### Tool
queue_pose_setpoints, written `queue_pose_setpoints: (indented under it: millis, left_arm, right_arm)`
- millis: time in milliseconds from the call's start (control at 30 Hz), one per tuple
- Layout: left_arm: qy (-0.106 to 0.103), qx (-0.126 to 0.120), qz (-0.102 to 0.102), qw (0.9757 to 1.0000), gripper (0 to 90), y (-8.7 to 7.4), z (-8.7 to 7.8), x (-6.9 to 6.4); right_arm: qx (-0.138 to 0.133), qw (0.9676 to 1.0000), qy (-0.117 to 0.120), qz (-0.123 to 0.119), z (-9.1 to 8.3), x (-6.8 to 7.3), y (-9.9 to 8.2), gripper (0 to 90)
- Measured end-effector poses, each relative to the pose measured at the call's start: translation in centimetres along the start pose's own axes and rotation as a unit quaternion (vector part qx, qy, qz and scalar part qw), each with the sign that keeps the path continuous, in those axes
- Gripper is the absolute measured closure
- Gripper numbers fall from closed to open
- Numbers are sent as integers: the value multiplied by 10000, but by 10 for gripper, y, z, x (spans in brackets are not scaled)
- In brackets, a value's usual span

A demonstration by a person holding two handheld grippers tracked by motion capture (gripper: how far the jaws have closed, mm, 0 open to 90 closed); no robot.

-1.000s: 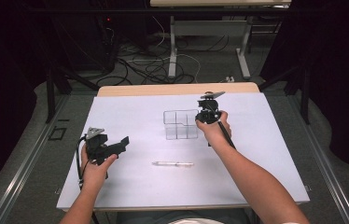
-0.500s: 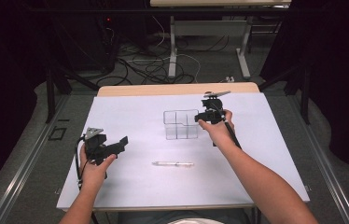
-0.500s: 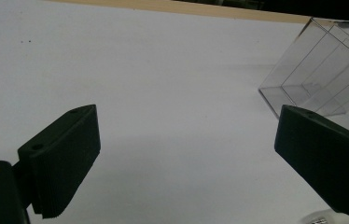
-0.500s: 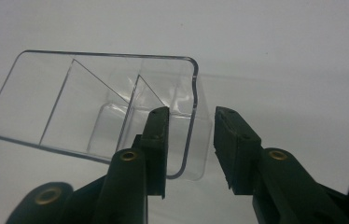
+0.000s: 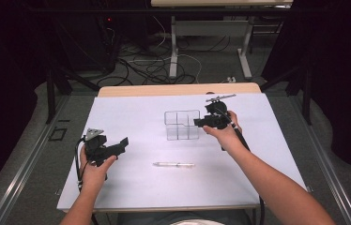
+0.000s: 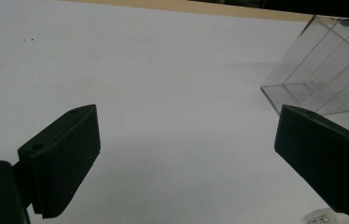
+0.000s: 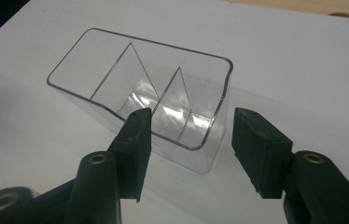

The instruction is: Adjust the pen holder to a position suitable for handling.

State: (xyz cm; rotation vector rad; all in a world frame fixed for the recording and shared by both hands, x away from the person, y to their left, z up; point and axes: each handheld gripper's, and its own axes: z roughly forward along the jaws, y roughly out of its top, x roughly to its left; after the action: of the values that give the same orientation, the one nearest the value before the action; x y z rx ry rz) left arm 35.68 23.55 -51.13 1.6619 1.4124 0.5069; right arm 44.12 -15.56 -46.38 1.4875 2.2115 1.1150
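change: right gripper (image 5: 201, 123) has drawn back from the clear organizer (image 5: 181, 125), jaws just opening, nothing between | left gripper (image 5: 123, 143) unmoved, jaws wide apart | count: one organizer at table (image 5: 131, 112) centre, one pen (image 5: 174, 164)

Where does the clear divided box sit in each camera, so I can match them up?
High view: clear divided box at table centre, left of the right tongs.
Left gripper view: box at upper right.
Right gripper view: centre, just beyond the tongs.
Shared landmark: white table sheet.
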Motion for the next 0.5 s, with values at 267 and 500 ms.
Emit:
queue_pose_setpoints:
  millis: [267, 500]
  left_arm:
    - [-10, 7, 19, 10000, 70, 0, 0, 0]
    - [-14, 0, 18, 10000, 70, 0, 0, 0]
  right_arm:
    - [-95, 9974, 88, -708, -8, 4, -6, 370]
    - [-8, 9949, 371, -941, -4, 14, -15, 374]
